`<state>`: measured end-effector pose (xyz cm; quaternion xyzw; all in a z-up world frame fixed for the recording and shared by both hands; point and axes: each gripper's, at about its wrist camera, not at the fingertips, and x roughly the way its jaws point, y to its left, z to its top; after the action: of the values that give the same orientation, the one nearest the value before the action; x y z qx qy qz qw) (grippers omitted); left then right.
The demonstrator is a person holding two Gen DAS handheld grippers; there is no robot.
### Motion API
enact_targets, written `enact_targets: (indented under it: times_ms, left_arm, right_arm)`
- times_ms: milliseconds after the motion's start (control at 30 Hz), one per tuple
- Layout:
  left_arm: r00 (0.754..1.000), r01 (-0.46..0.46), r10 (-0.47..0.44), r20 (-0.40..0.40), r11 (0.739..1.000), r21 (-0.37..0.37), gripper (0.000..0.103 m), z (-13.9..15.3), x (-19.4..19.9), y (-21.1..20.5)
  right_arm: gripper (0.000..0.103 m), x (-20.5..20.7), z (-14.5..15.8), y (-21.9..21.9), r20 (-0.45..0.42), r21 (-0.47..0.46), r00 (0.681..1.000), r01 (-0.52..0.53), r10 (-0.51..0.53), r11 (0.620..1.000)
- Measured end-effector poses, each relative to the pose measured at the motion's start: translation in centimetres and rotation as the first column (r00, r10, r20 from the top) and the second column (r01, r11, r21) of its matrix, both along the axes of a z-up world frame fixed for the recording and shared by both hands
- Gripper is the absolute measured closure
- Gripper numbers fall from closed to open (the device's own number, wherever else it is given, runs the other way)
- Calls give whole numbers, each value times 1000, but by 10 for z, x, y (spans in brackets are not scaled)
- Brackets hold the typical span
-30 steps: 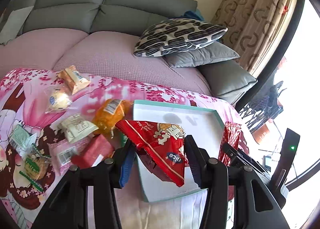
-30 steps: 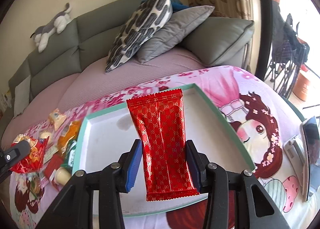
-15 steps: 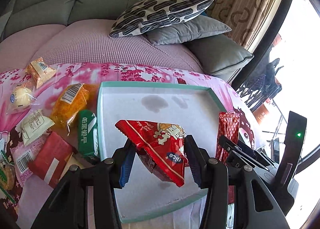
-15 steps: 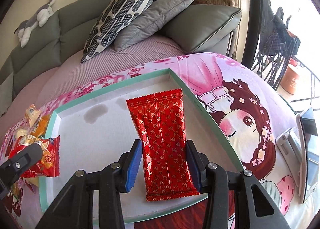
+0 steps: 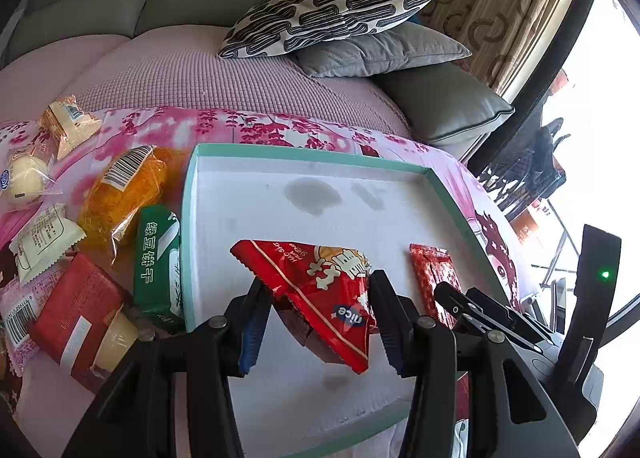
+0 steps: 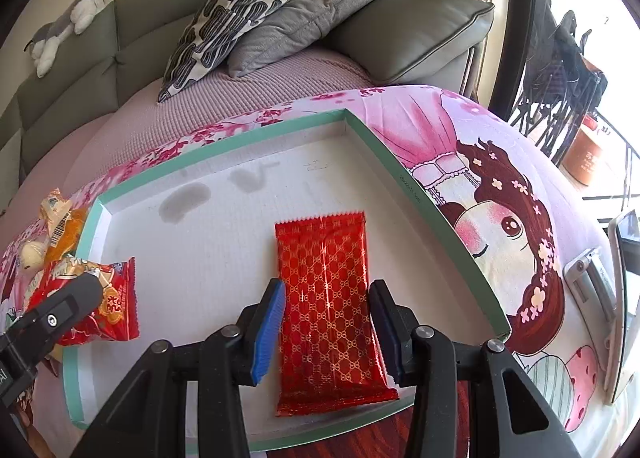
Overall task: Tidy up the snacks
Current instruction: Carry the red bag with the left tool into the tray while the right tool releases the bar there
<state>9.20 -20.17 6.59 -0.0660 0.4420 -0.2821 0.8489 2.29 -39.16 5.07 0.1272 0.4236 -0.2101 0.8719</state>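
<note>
A shallow white tray with a teal rim (image 5: 192, 194) (image 6: 416, 194) lies on the pink printed cloth. My left gripper (image 5: 318, 300) is shut on a red snack bag with "nice" on it (image 5: 320, 290) and holds it over the tray's near left part. The same bag (image 6: 108, 298) shows at the left in the right wrist view. My right gripper (image 6: 326, 316) is shut on a long red gold-patterned packet (image 6: 326, 298), held low over the tray's near right part; the packet (image 5: 434, 278) also appears in the left wrist view.
Left of the tray lie loose snacks: a green box (image 5: 158, 254), an orange bag (image 5: 120, 194), a red pack (image 5: 72, 322), and small white and cream packets (image 5: 40, 234). Cushions (image 5: 332, 14) and a sofa back stand behind. A phone on a stand (image 6: 624, 278) sits at right.
Both grippers have come down toward the tray with their snacks. The left one also moved from the pile of snacks to over the tray.
</note>
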Motion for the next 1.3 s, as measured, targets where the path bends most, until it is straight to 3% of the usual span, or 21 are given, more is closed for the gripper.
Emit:
enact_targets:
  times_ms: [367, 500, 733, 1167, 1233, 1300]
  left_arm:
    - [999, -11, 13, -40, 1000, 29, 51, -17, 8, -9]
    - [998, -5, 8, -64, 999, 42, 40, -16, 6, -8]
    - [995, -2, 12, -101, 996, 93, 39, -11, 0, -3]
    - [997, -29, 40, -58, 984, 173, 38, 8, -22, 19]
    - [998, -39, 48, -41, 980, 194, 37, 11, -23, 20]
    - [998, -47, 53, -27, 978, 202, 29, 13, -24, 23]
  right_arm:
    - [56, 0, -1, -2, -8, 13, 1000, 10, -10, 1000]
    - [56, -1, 0, -2, -5, 19, 1000, 12, -12, 1000]
    - [56, -2, 3, 0, -2, 16, 1000, 5, -5, 1000]
    - [56, -4, 11, 9, 10, 27, 1000, -11, 11, 1000]
    - [55, -3, 11, 12, 4, 17, 1000, -16, 16, 1000]
    - [42, -2, 11, 15, -4, 2, 1000, -14, 14, 1000]
